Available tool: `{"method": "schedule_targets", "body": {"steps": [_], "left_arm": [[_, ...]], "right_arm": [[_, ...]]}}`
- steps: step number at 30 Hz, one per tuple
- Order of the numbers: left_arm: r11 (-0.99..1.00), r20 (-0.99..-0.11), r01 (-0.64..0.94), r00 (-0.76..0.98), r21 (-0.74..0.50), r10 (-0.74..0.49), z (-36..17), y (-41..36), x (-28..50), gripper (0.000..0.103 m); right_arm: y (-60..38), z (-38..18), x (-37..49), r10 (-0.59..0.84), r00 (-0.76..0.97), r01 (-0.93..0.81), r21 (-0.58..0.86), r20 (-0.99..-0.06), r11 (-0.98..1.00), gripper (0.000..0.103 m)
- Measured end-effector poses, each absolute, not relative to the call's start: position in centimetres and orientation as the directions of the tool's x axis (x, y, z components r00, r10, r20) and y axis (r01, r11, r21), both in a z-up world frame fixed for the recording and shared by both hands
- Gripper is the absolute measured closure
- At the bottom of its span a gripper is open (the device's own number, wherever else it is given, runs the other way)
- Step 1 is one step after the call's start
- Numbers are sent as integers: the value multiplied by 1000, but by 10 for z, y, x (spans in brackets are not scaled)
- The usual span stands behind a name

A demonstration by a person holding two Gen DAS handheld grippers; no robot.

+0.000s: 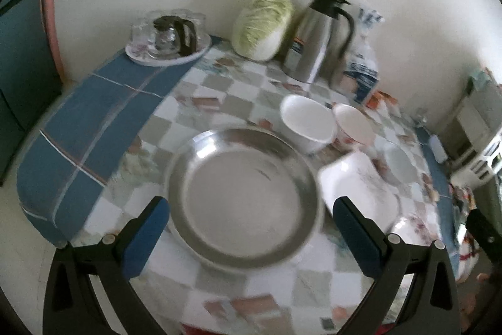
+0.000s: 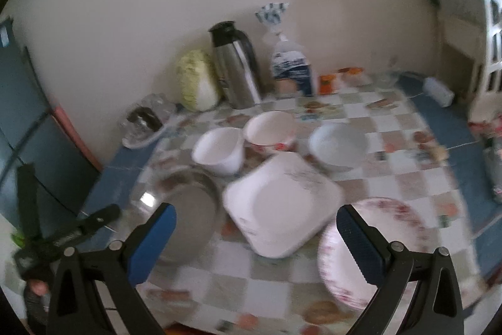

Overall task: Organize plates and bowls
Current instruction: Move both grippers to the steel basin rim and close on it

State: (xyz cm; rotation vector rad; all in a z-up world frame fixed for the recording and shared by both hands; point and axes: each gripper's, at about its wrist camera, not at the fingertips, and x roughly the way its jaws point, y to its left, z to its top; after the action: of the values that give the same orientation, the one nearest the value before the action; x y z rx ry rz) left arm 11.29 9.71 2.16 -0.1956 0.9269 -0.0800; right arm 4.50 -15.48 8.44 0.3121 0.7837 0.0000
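The left gripper [image 1: 249,211] is hanging spread wide over the steel plate [image 1: 243,206], which is lying directly ahead between its fingers. The right gripper [image 2: 255,220] is likewise gaping, empty, with the square white plate [image 2: 282,203] straight ahead and the floral plate [image 2: 404,228] under its right finger. Beyond the plates, three bowls are sitting: a white bowl [image 2: 219,151], a red-patterned bowl [image 2: 271,131] and a pale bowl [image 2: 339,148]. A clean pickup probably means sliding one finger under a rim before closing.
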Motion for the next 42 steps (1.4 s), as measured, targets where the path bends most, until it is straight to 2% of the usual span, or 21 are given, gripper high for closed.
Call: {"method": "schedule_targets", "body": {"steps": [7, 13, 20, 23, 28, 30, 32, 34, 35, 38, 42], "left_arm": [[988, -824, -6, 553, -151, -123, -5, 123, 140, 0], [999, -864, -30, 504, -22, -4, -36, 140, 160, 0], [999, -899, -2, 436, 43, 39, -68, 158, 182, 0], [998, -909, 9, 414, 56, 47, -77, 158, 190, 1], [999, -928, 7, 370, 39, 33, -93, 160, 204, 17], [999, -933, 16, 359, 41, 32, -97, 158, 208, 21], [999, -940, 21, 340, 34, 25, -103, 158, 211, 27], [1000, -946, 11, 323, 17, 12, -108, 161, 215, 39], [1000, -949, 7, 316, 7, 4, -109, 162, 216, 41], [1000, -951, 1, 309, -18, -17, -112, 165, 220, 47], [1000, -951, 15, 307, -28, -31, -115, 165, 227, 58]], "right_arm": [[-122, 43, 94, 187, 609, 156, 348, -770, 924, 0], [-97, -8, 122, 209, 482, 175, 327, -851, 929, 0], [-79, -53, 132, 232, 348, 216, 319, -908, 923, 15], [-72, -64, 133, 228, 316, 216, 303, -921, 928, 18], [-63, -71, 140, 222, 300, 204, 290, -928, 935, 26], [-60, -75, 145, 227, 295, 208, 294, -928, 933, 31], [-58, -79, 148, 236, 286, 204, 300, -929, 932, 42], [-57, -84, 150, 245, 269, 203, 304, -931, 931, 51], [-57, -86, 150, 251, 266, 201, 308, -931, 930, 54], [-56, -91, 153, 271, 264, 197, 327, -925, 924, 63], [-57, -93, 157, 292, 280, 194, 352, -915, 916, 70]]}}
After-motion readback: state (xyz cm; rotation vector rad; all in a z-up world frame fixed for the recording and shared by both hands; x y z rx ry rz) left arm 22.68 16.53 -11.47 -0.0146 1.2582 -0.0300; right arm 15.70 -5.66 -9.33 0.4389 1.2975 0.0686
